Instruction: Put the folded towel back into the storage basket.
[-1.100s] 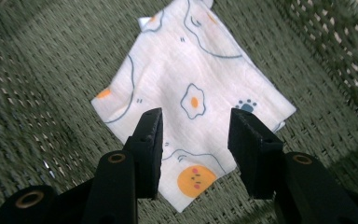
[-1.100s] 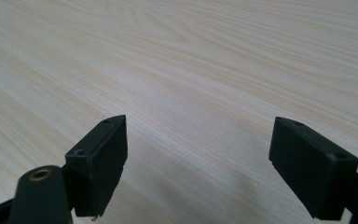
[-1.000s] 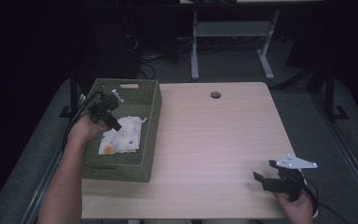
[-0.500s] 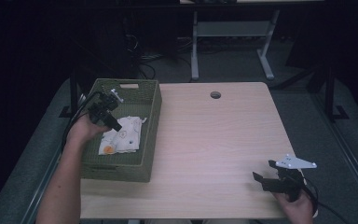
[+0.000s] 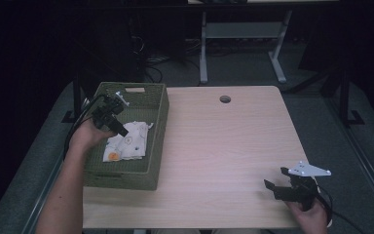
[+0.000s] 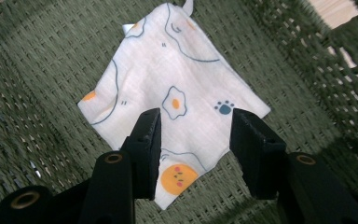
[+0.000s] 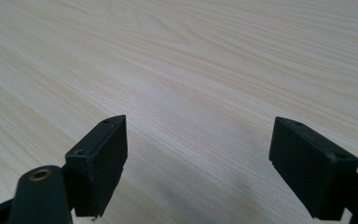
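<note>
A white cloth point(image 5: 126, 141) printed with fried eggs and a blue paw lies flat on the floor of a green woven basket point(image 5: 121, 173) at the table's left. My left gripper point(image 5: 121, 130) hovers just above it inside the basket, pointing down. In the left gripper view the cloth point(image 6: 177, 88) spreads beneath the left gripper point(image 6: 193, 121), whose jaws stand apart with nothing pinched between them. At the front right of the table my right gripper point(image 5: 275, 178) rests low over bare wood. In the right gripper view the right gripper point(image 7: 198, 135) is open wide and empty.
The light wooden table point(image 5: 214, 146) has a round cable hole point(image 5: 225, 99) near its far edge. The basket's walls point(image 6: 335, 70) rise close around the left gripper. A desk frame point(image 5: 203, 48) stands on the dark floor behind the table.
</note>
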Available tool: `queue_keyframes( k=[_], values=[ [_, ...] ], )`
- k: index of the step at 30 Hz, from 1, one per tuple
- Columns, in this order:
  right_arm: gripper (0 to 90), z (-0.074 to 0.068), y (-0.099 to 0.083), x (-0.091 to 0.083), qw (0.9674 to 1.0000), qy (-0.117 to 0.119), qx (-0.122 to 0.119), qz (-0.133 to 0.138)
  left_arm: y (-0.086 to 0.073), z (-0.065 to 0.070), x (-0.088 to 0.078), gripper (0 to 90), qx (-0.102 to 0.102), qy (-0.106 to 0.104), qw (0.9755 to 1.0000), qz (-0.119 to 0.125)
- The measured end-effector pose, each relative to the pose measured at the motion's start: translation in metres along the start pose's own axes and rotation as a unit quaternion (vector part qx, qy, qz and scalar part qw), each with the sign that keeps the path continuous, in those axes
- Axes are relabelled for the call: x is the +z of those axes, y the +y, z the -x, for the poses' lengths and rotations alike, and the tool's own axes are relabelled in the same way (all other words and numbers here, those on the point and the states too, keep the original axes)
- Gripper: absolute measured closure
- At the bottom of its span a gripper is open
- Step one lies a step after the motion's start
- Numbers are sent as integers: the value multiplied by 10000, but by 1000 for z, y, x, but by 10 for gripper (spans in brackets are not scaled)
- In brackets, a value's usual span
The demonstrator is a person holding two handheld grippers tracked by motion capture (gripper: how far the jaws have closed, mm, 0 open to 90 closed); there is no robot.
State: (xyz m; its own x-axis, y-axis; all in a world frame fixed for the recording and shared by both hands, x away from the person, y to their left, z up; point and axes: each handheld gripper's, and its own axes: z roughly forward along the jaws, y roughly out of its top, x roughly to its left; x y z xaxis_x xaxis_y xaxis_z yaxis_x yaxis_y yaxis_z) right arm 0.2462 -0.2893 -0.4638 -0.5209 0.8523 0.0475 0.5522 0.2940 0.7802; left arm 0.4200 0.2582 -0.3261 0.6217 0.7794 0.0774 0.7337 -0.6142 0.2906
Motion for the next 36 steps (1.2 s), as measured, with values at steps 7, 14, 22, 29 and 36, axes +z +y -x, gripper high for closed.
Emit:
queue_keyframes(
  k=[7, 14, 22, 29, 36],
  values=[
    [189, -1, 0, 0, 10000, -7, -23, 8, 0, 3, -4, 523, 25, 3, 10000, 14],
    [189, -1, 1, -1, 10000, -19, -8, 18, 4, 10, -14, 502, 121, 36, 9999, 70],
    [189, 0, 1, -2, 10000, -21, -24, 43, 15, 24, -26, 490, 327, 18, 9993, 163],
    [189, 0, 1, -3, 10000, -22, 3, 45, 22, 31, -31, 485, 421, -18, 9989, 195],
    [189, 0, 1, -2, 10000, -19, -14, 49, 26, 36, -35, 485, 466, -49, 9986, 229]
  ],
)
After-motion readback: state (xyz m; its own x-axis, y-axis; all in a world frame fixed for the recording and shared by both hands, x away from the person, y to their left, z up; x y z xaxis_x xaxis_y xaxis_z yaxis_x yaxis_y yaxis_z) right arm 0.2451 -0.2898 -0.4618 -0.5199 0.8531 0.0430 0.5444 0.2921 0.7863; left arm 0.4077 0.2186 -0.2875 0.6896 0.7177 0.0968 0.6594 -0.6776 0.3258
